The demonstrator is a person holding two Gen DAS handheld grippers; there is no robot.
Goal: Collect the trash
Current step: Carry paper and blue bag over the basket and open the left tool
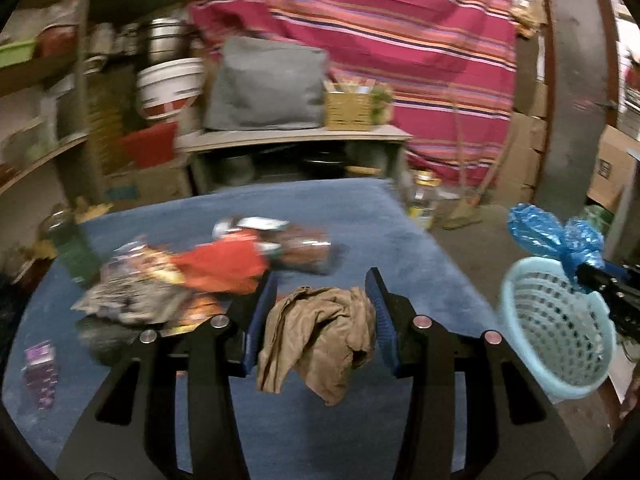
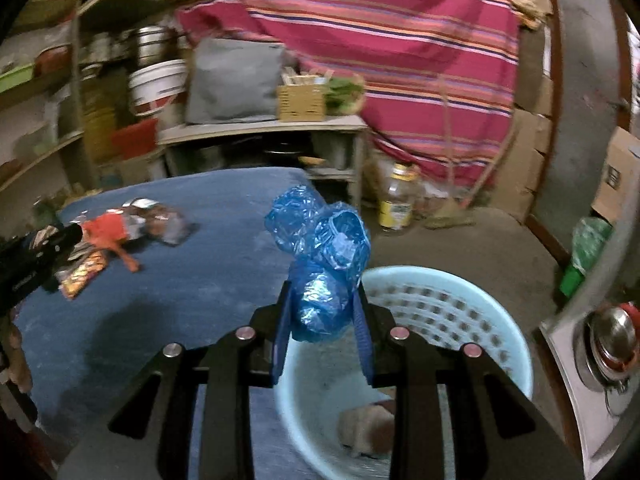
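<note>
1. The room is a cluttered store: a striped red cloth [image 2: 400, 40] hangs at the back, shelves of pots and a white bucket [image 1: 170, 86] stand on the left, and a blue carpeted surface [image 1: 320, 216] carries the trash.

2. The right gripper [image 2: 324, 312] pinches a crumpled blue plastic bag [image 2: 320, 256] between its blue pads, held at the near rim of the light blue basket [image 2: 508, 320], which sits off the surface's right edge.

3. To finish this step well, the gripper should probably travel a little further over the basket's opening before its fingers part, since most of the bag still puffs up above the rim on the surface side and could spill back onto the carpet.

4. The basket is not empty: a brownish crumpled lump [image 2: 366, 426] lies on its floor, too blurred to name.

5. The left gripper [image 1: 322, 316] pinches a crumpled brown paper wad [image 1: 320, 336] lifted above the near middle of the surface; by appearances it is next for the basket.

6. Beyond it, toward the surface's left side, lies a heap of wrappers [image 1: 168, 284] with an orange piece on top, not yet collected, and a purple packet [image 1: 40, 372] rests near the left edge.

7. A yellow-labelled jar [image 2: 396, 200] stands on the floor past the far right corner.
</note>
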